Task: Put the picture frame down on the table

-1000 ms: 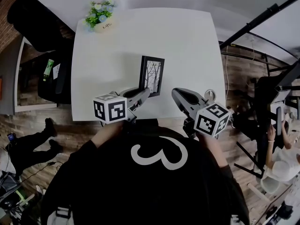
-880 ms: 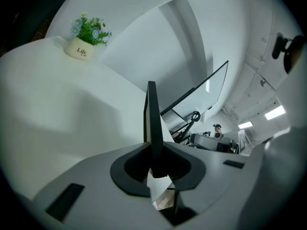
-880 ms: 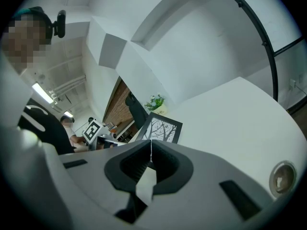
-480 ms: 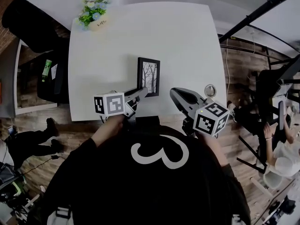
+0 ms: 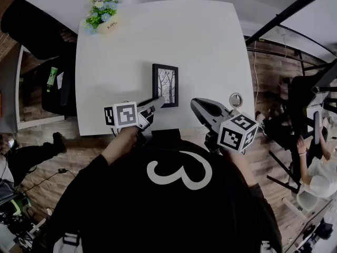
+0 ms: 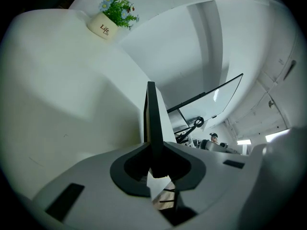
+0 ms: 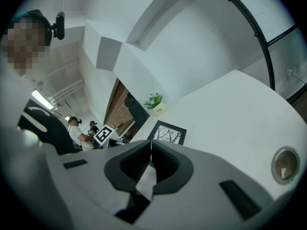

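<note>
- Left gripper view: left gripper (image 6: 152, 152) is clenched on the picture frame (image 6: 151, 114). The frame shows edge-on as a thin dark strip rising from between the jaws.
- Right gripper view: right gripper (image 7: 149, 164) has its jaws closed on each other with nothing between them. It hangs over the near table edge at 5 o'clock, apart from the frame.
- Head view: small round dish (image 5: 235, 99) at 4 o'clock by the table's right edge, just beside the right gripper. It is shallow, and its contents are too small to tell.
- Frame is a little toward 6 o'clock from the table centre. Black border, black-and-white tree print facing up at the head camera.
- Frame's long axis runs 6 to 12 o'clock, pointing away from the person. The left jaws hold its near short end, by the 7 o'clock corner.
- Can't tell if the frame's back lies flat on the table or sits just off it.
- Table (image 5: 210, 46): white, roughly square, plain top.
- Flower pot (image 5: 110, 26): cream, at the 11 o'clock corner, well apart from the frame. It holds a small green plant with blue and white flowers.
- Room: wood-plank floor (image 5: 79, 146), green bottle (image 5: 52, 78) off the table at 9 o'clock, black metal bars (image 5: 284, 20) at 2 o'clock.
- Seated person (image 5: 316, 173) at 4 o'clock, brick wall (image 7: 120, 109) far off, white walls past 12.
</note>
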`<state>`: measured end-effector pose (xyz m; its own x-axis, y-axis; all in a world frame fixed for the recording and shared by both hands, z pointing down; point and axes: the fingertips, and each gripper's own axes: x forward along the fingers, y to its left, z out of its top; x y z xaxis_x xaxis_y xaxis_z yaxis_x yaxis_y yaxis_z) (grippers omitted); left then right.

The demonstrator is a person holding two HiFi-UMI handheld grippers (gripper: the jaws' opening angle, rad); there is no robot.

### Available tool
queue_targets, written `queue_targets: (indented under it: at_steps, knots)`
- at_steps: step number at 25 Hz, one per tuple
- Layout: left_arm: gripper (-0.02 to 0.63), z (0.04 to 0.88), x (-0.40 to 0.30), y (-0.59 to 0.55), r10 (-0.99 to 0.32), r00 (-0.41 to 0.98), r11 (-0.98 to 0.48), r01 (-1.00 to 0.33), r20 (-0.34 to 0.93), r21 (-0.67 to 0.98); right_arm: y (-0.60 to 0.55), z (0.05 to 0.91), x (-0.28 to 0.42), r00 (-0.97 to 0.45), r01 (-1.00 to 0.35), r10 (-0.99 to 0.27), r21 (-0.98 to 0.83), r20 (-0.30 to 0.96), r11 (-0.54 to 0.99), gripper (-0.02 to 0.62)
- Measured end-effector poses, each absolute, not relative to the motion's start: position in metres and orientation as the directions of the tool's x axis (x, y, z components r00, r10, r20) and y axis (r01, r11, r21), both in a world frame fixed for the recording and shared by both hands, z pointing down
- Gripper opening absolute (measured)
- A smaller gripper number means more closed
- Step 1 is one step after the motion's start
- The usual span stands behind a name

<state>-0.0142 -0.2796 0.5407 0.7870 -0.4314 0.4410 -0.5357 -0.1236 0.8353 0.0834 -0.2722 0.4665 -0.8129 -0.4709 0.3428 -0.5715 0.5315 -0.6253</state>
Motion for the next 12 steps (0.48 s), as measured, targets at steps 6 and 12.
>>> queue_targets:
  at_steps: [6, 12]
  knots:
    - [0.067, 0.5435, -0.0183, -0.2820, -0.426, 0.792, -0.103, -0.522, 0.437, 0.847, -0.2727, 0.4667, 0.0836, -0.808, -0.579, -0.474, -0.624, 0.350, 0.525, 0.023]
    - [0.072, 0.5482, -0.0203, -0.2816, -0.424, 0.795, -0.079, -0.510, 0.434, 0.856, -0.2747, 0.4680, 0.0881, -0.794, -0.596, -0.489, -0.622, 0.362, 0.507, 0.023]
